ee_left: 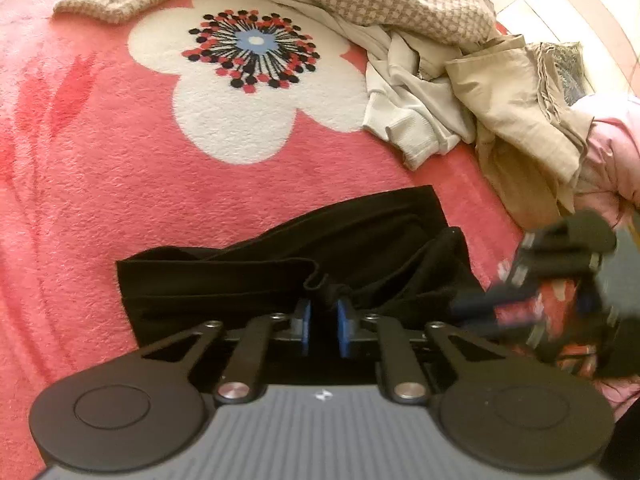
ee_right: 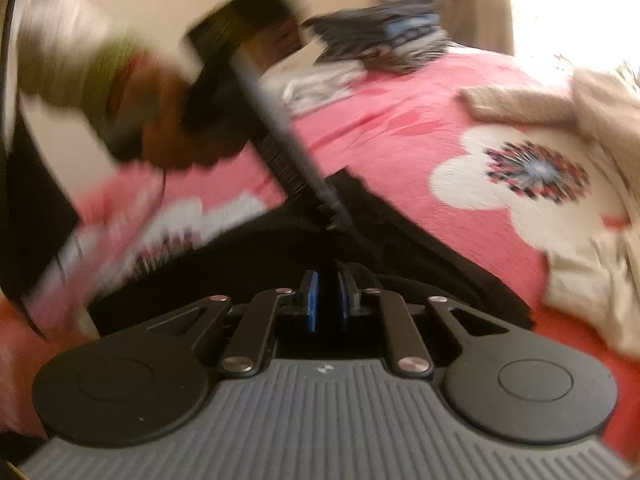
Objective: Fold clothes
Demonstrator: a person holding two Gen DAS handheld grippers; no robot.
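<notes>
Left gripper (ee_left: pixel 323 322) pinched on black garment (ee_left: pixel 248 280) bunch; right gripper (ee_right: pixel 328 292) nearly closed, hold unclear. Thin pinch: slip, crooked fold risked.

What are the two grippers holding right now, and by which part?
The left gripper pinches a bunched fold at the near edge of the black garment. The right gripper is shut over the same garment; whether it grips cloth cannot be told.

Right gripper (ee_right: pixel 327 294): blue pads nearly together, black garment (ee_right: pixel 420 240) at the tips.
Left gripper (ee_right: pixel 256 92): blurred, beyond the garment, slanting down to it.
Bed cover (ee_right: pixel 400 128): pink, white flower right of the garment.
Beige clothes (ee_right: pixel 592 272): right of the flower.
</notes>
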